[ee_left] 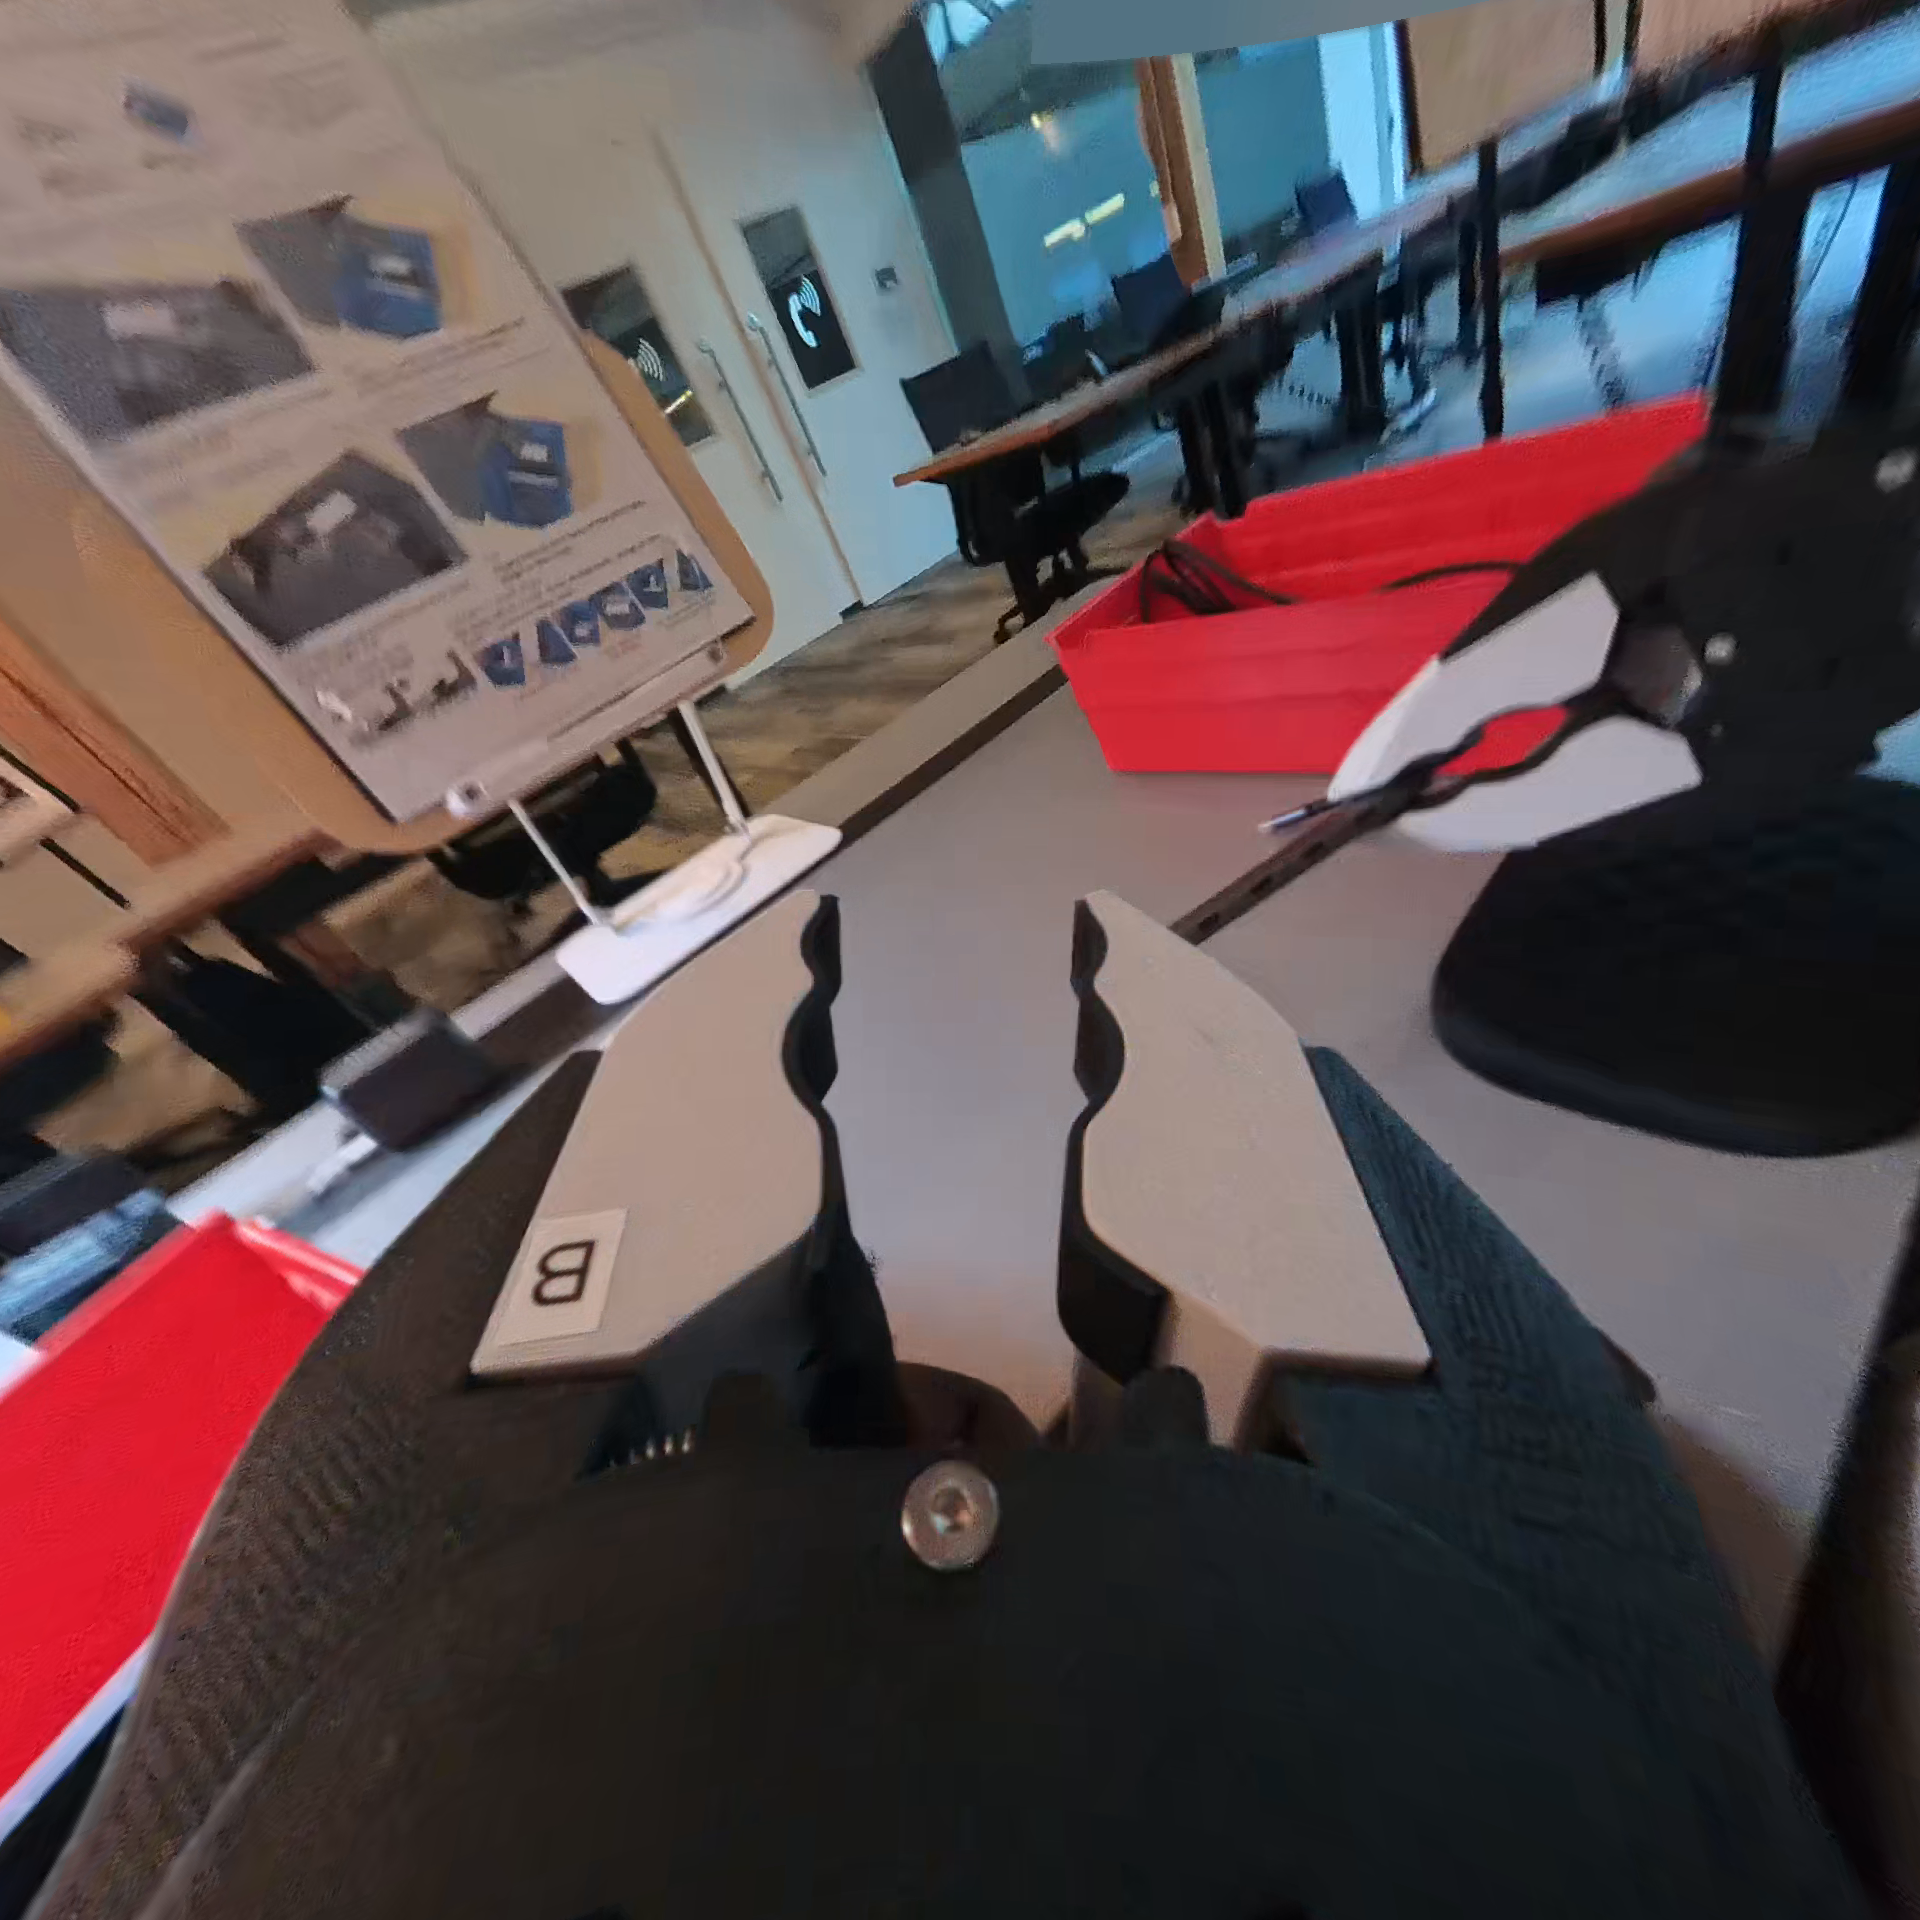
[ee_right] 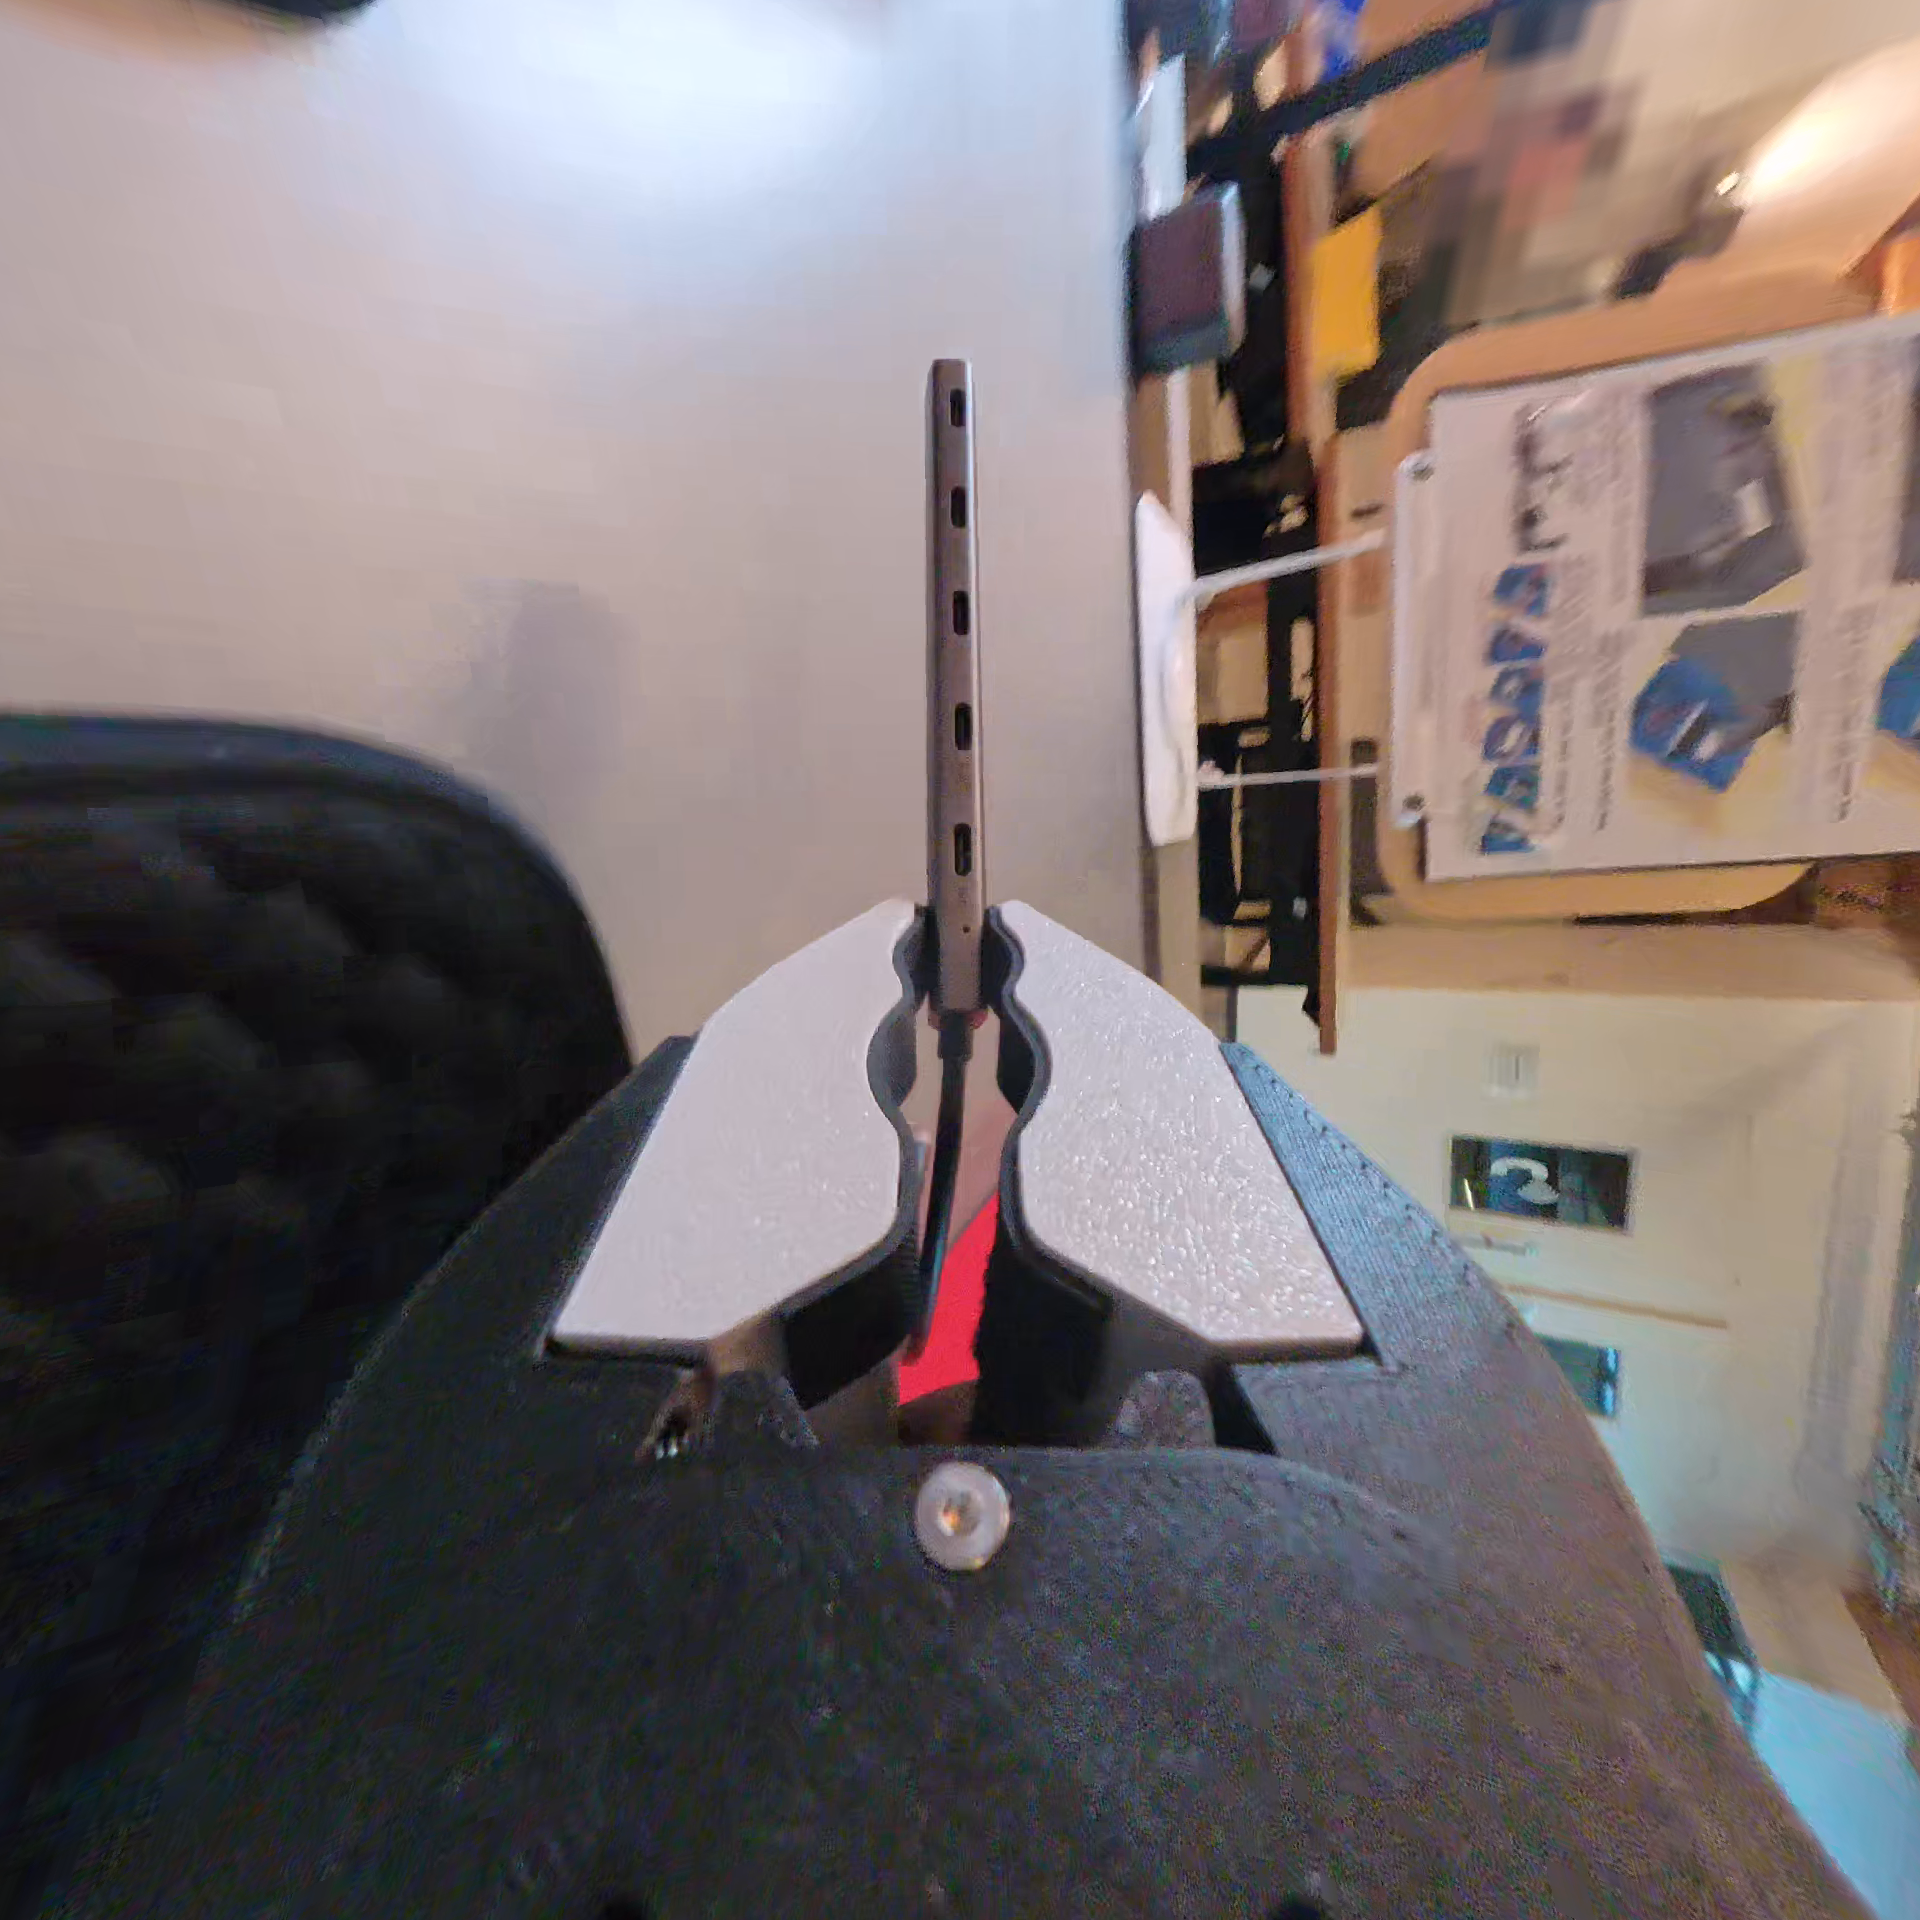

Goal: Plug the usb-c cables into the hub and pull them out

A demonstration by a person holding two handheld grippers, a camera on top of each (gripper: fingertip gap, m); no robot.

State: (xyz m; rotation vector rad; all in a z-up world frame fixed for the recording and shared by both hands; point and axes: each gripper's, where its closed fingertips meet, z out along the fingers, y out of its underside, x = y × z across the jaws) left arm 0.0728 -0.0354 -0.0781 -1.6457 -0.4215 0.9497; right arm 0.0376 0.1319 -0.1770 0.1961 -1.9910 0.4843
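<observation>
My right gripper (ee_right: 954, 925) is shut on one end of the hub (ee_right: 954, 623), a slim grey bar with several USB-C ports along its edge, none with a cable in it. The hub sticks out ahead of the fingertips above the grey table (ee_right: 520, 416). The hub's own black lead (ee_right: 940, 1143) runs back between the fingers. My left gripper (ee_left: 951, 925) is open and empty, low over the table. In the left wrist view the right gripper (ee_left: 1361, 800) and hub (ee_left: 1247, 883) are ahead to the right. Black cables (ee_left: 1195, 582) lie in a red tray (ee_left: 1299, 707).
A poster board on a white stand (ee_left: 707, 883) stands at the table's far left edge. A small black box (ee_left: 405, 1091) lies near that edge. A second red tray (ee_left: 156, 1455) is at my near left. Desks and chairs are beyond the table. One gripper's finger ends stand about 20 centimeters off the other's.
</observation>
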